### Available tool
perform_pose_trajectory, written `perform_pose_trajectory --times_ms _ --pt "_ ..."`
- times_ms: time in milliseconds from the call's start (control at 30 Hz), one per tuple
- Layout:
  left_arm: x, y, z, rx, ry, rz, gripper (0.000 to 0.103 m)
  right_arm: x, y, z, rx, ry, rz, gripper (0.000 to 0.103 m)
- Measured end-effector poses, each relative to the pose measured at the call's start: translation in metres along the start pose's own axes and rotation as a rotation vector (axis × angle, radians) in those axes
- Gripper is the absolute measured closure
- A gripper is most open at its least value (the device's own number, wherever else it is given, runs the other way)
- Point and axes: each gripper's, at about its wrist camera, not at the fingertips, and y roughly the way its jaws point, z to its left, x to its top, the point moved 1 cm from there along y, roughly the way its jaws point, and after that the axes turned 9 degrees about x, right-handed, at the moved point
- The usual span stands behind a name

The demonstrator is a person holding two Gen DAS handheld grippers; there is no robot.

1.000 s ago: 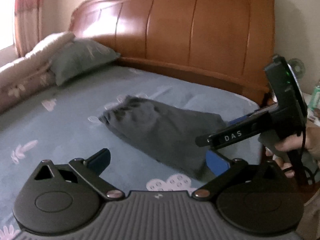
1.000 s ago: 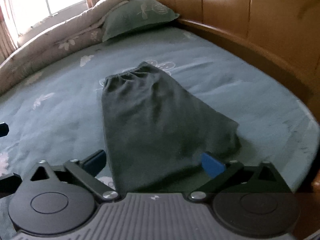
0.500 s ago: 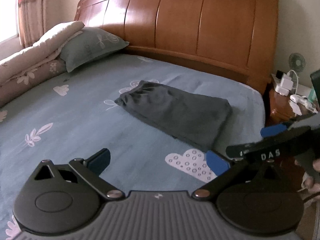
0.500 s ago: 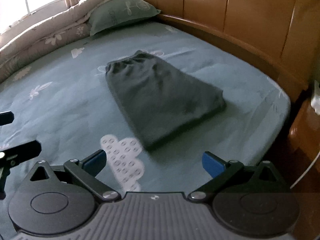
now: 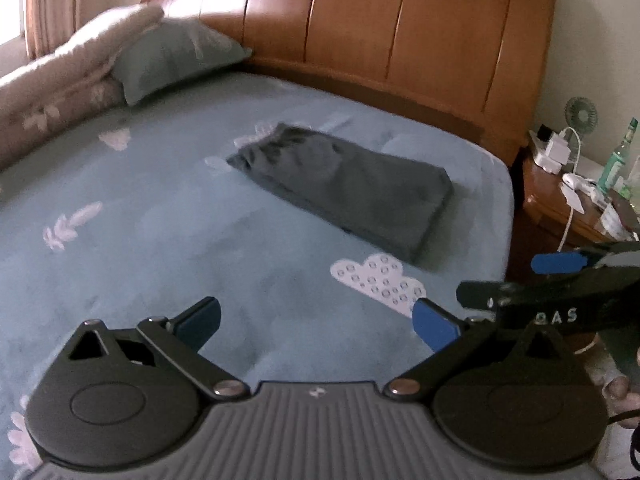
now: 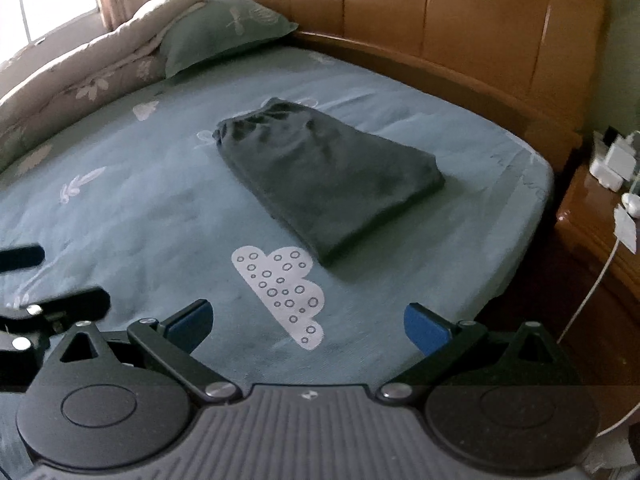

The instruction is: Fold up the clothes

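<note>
Both my jaws wide open, empty. Folded grey garment (image 6: 328, 180) flat on bed (image 6: 140, 216), well ahead of right gripper (image 6: 307, 326) and left gripper (image 5: 316, 322); long axis diagonal (waistband far-left). Right nearer, I judge.

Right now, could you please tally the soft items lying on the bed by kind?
Folded dark grey garment: 1
Green pillow: 1
Rolled quilt: 1
Total: 3
</note>
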Motion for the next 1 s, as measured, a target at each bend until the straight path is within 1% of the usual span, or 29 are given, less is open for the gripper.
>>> perform_pose_trajectory --times_ms 167,300,467,567,1000 --pt "-0.005 0.005 0.003 0.003 -0.01 0.039 0.001 -0.004 -0.002 0.001 -0.016 0.007 0.019 0.0" --pt "-0.006 0.005 0.006 0.003 -0.026 0.056 0.001 -0.005 0.0 0.0 -0.018 0.017 0.024 0.0" --pt "-0.009 0.005 0.009 0.029 -0.028 0.085 0.001 -0.003 0.001 0.004 -0.02 0.007 0.013 0.0" --pt "-0.011 0.003 0.011 0.026 -0.041 0.095 0.001 -0.003 0.002 0.006 -0.018 0.004 0.012 0.0" --pt "-0.014 -0.002 0.012 0.033 -0.027 0.087 0.001 -0.004 0.001 0.01 -0.014 0.011 0.01 0.0"
